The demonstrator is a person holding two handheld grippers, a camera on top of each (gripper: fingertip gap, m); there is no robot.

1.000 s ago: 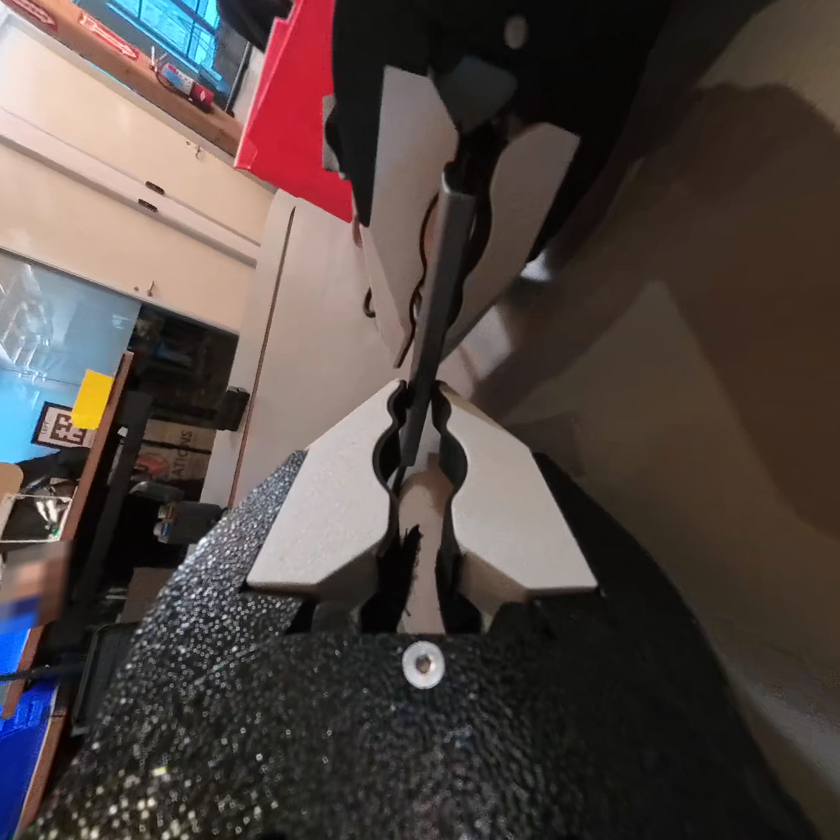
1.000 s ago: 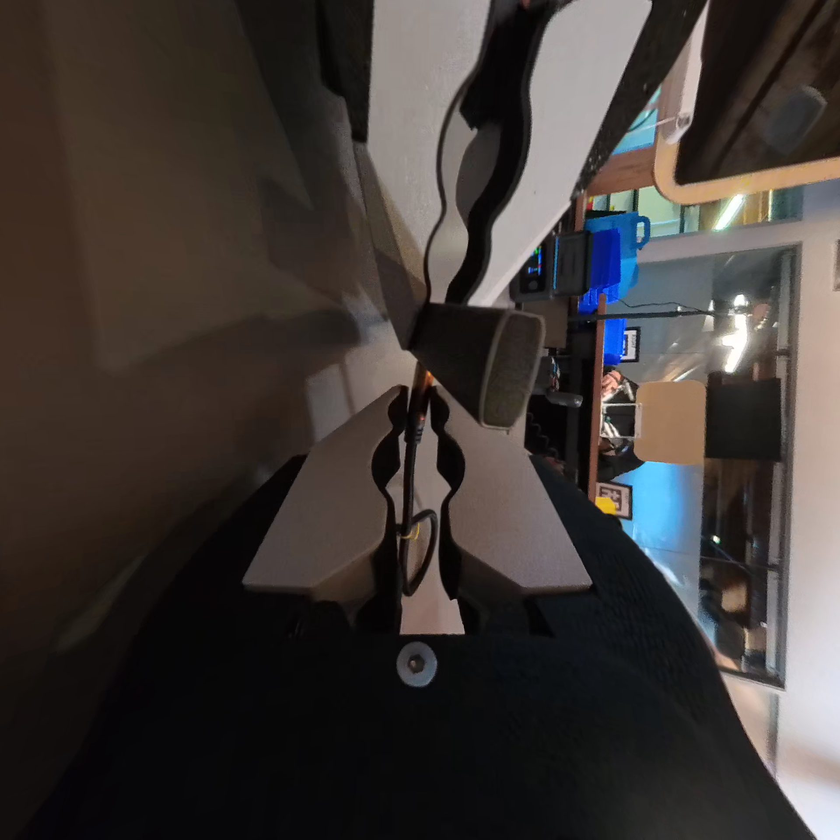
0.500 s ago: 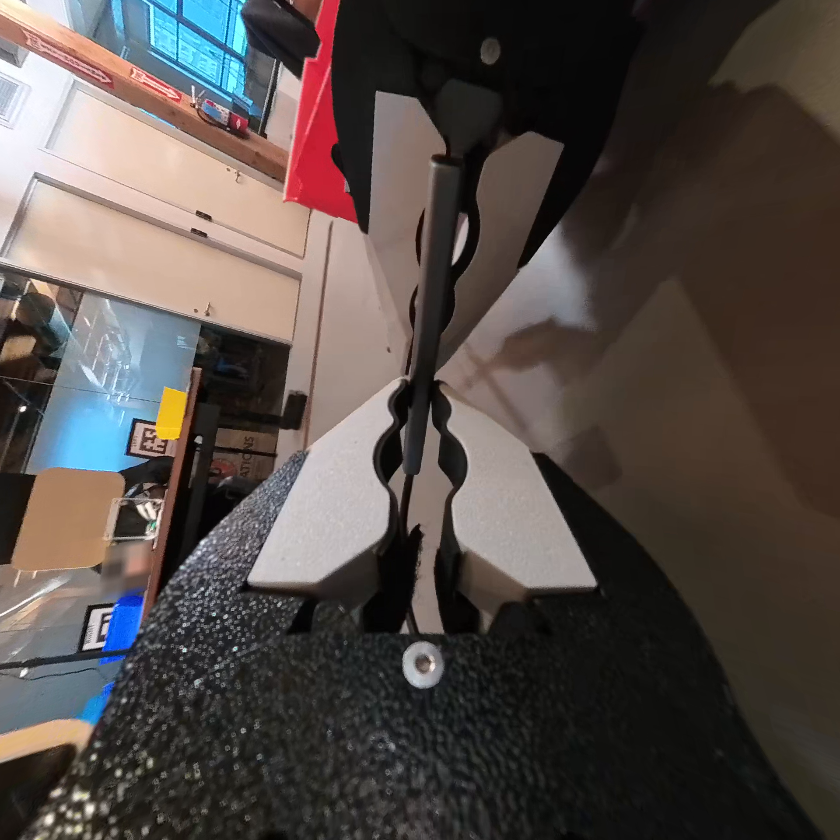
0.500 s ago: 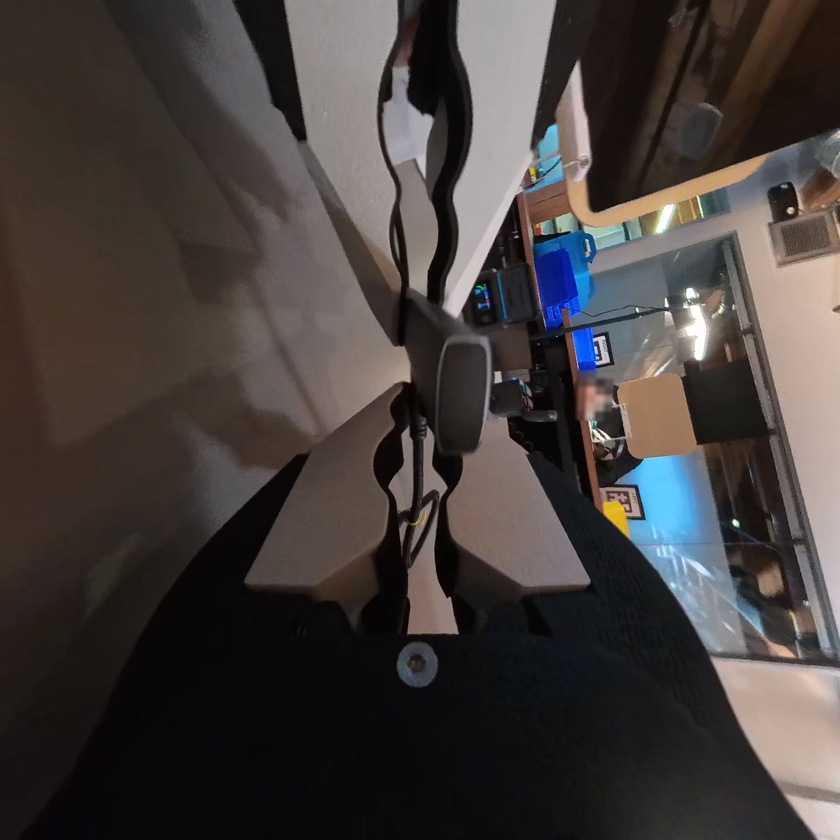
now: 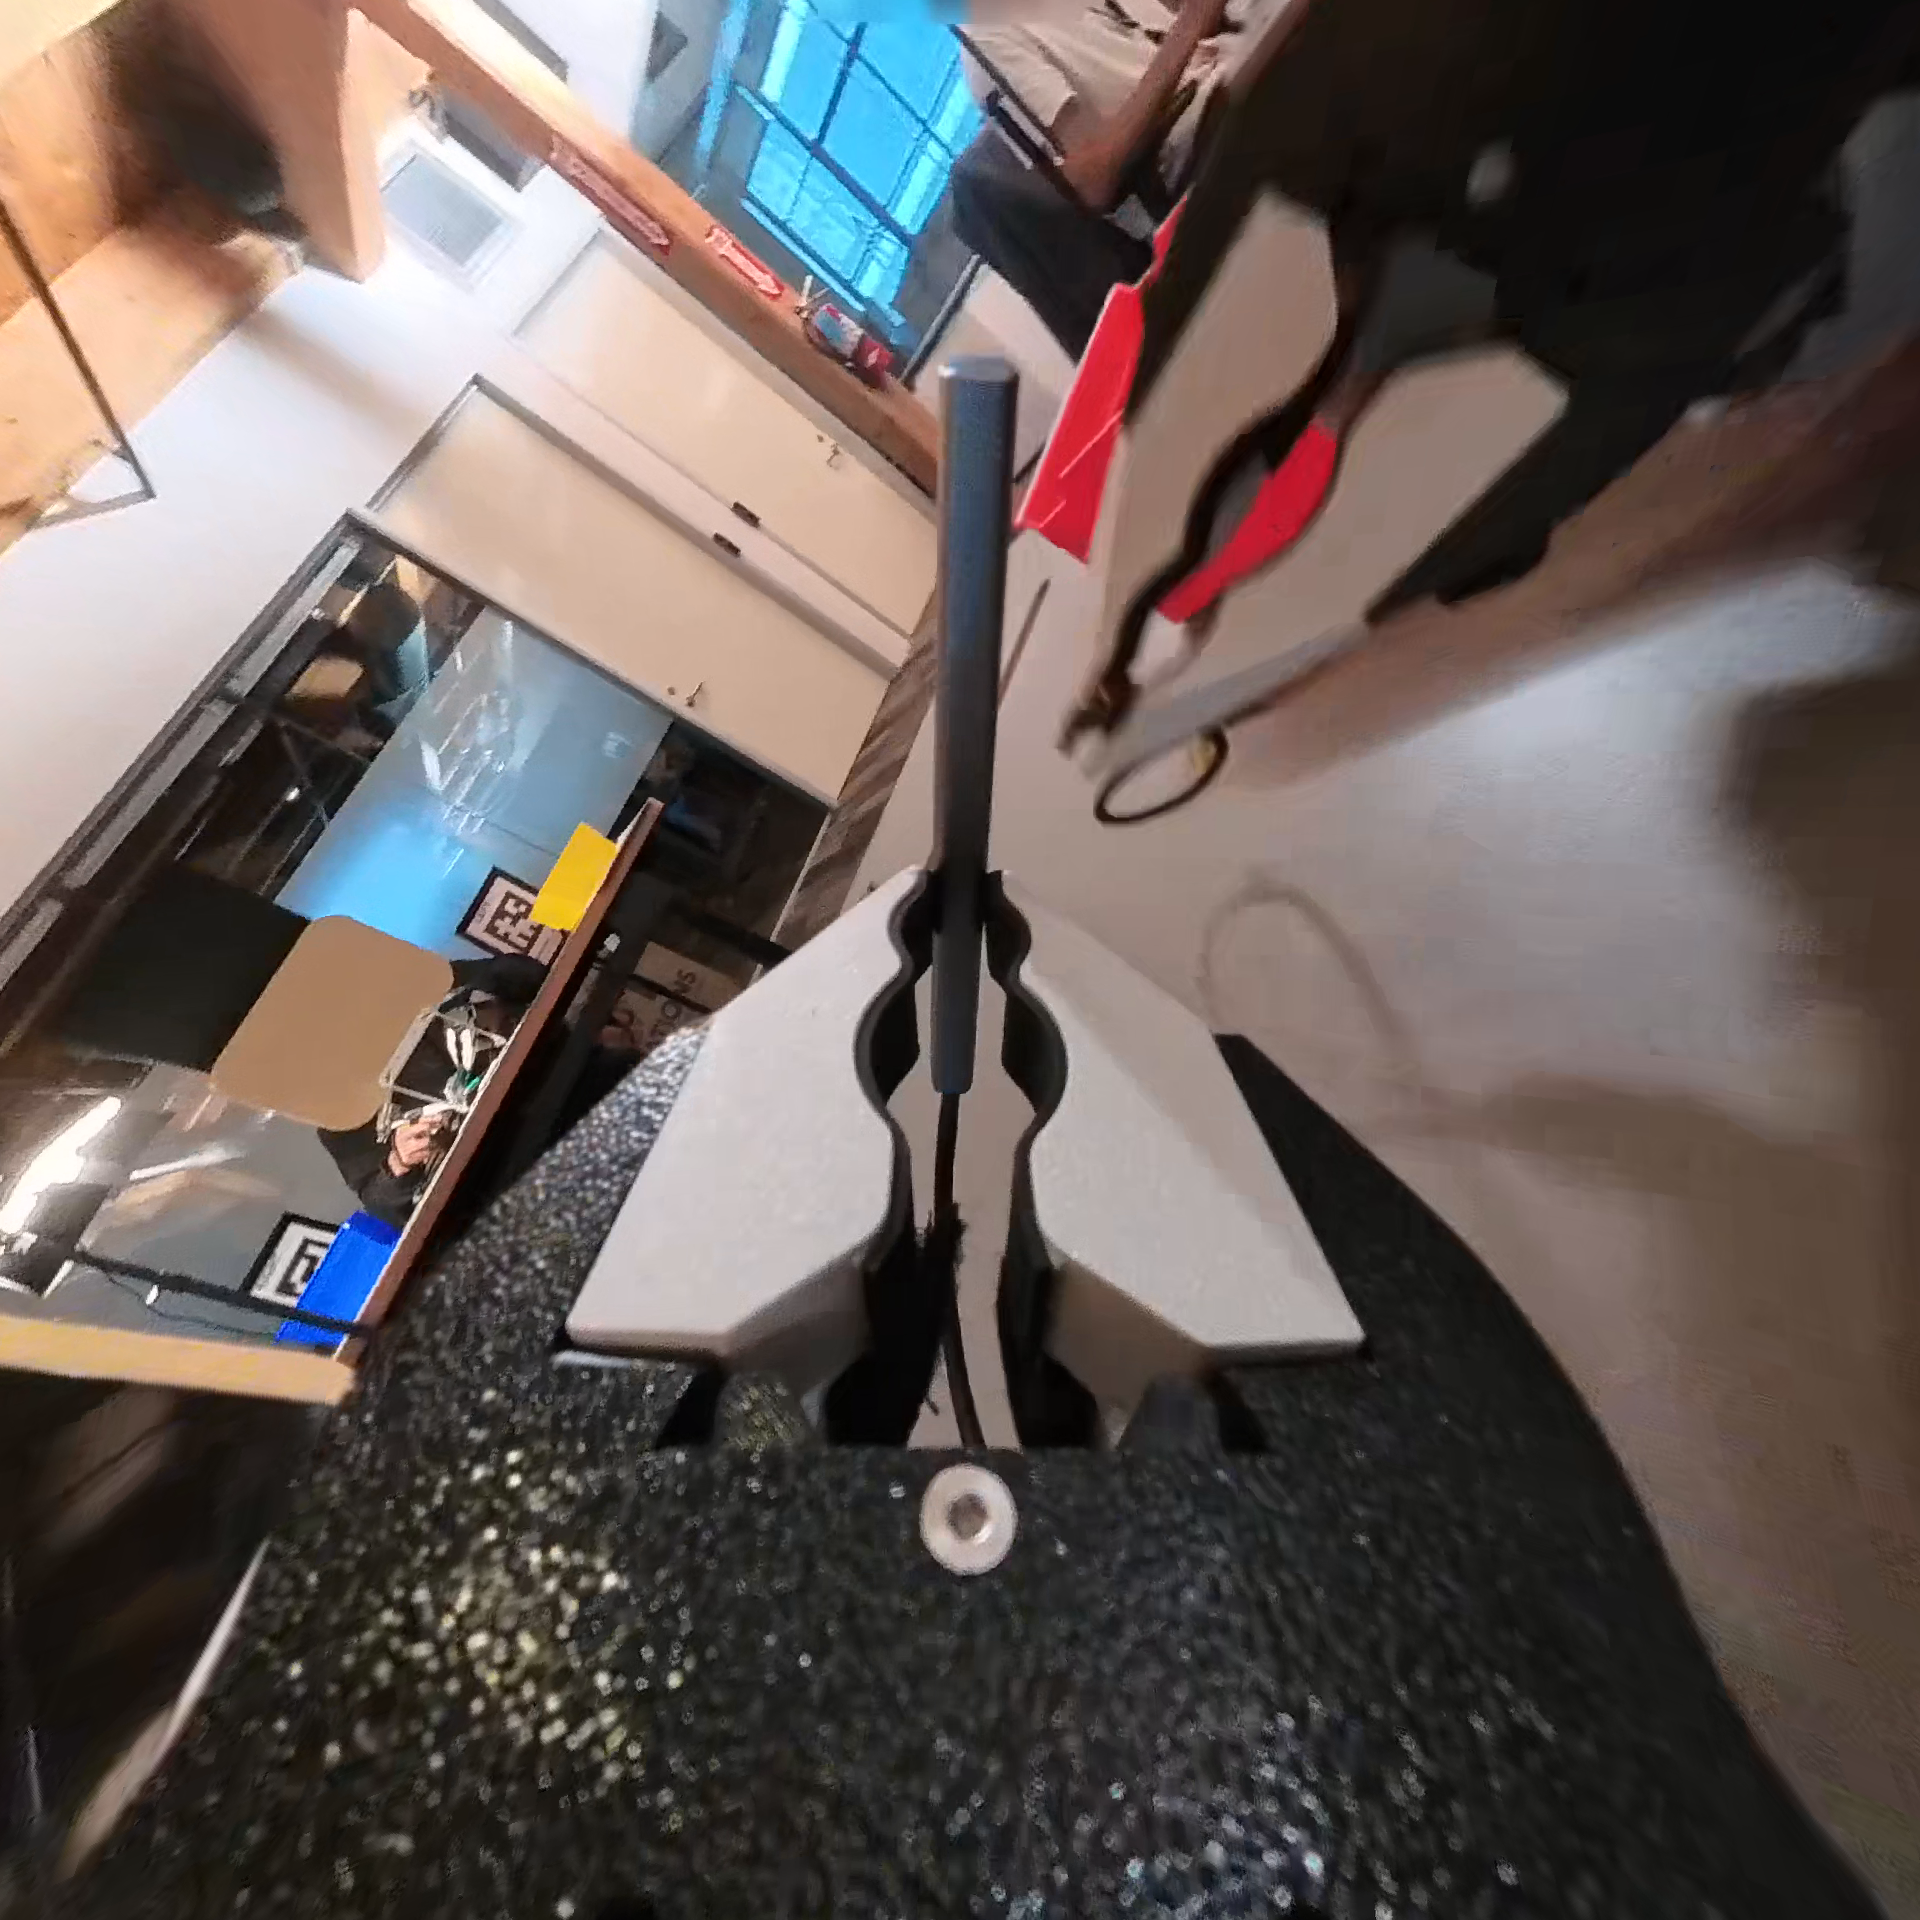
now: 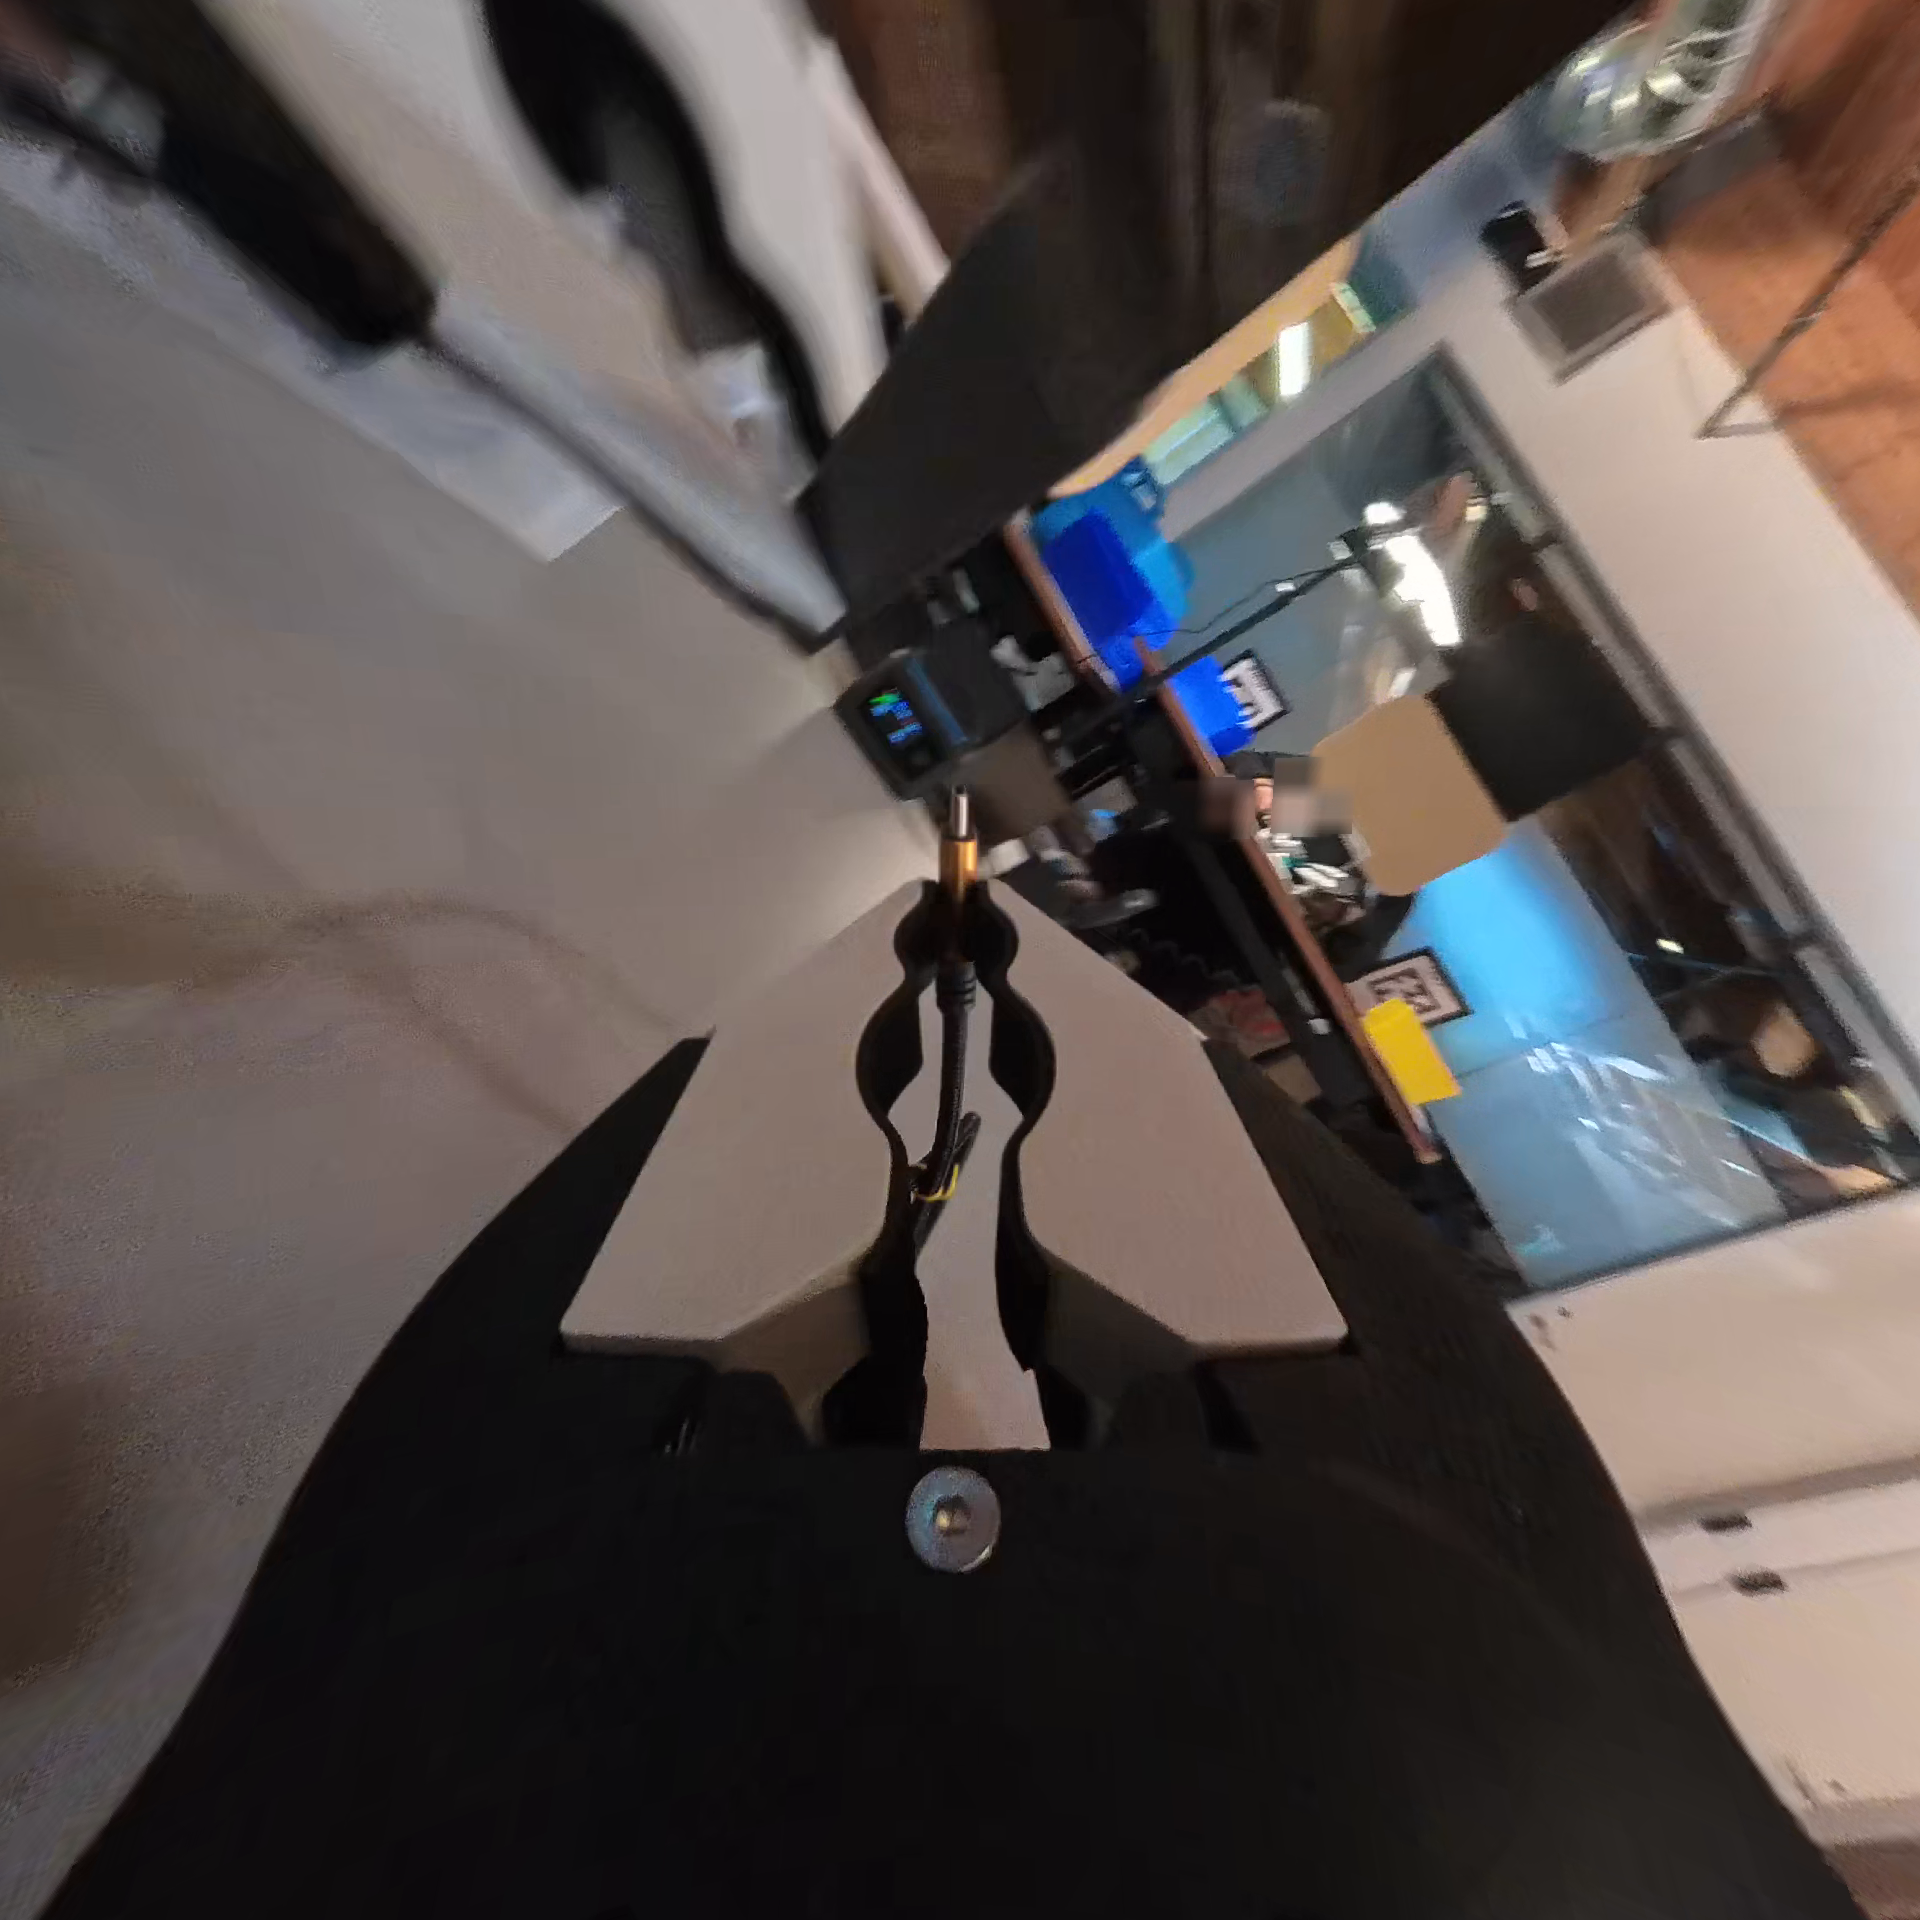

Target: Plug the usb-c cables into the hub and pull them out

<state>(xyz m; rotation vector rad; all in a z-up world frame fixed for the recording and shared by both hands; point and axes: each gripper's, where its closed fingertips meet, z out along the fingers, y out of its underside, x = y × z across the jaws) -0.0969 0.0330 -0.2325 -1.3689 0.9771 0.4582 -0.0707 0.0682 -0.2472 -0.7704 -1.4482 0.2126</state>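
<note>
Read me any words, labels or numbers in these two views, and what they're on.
Red strips on the wooden beam: too blurred to read.
Black-and-white marker cards: patterns, no words.
Dark poster: partly hidden lettering, not quoted.
Small screen on the black device: too small to read.
The hub and cable plug: no writing seen.

The right gripper (image 6: 958, 902), two pale grey wavy-edged fingers on a black textured body, was seen clamped on a thin black braided usb-c cable (image 6: 948, 1081). The cable's orange-gold collar and silver metal plug tip (image 6: 960, 840) were pushed out past the fingertips, pointing into open air. Just beyond the tip, a small dark box with a lit colour screen (image 6: 914, 727) was set on the pale beige tabletop (image 6: 312, 790). Much of the surroundings was blurred.
</note>
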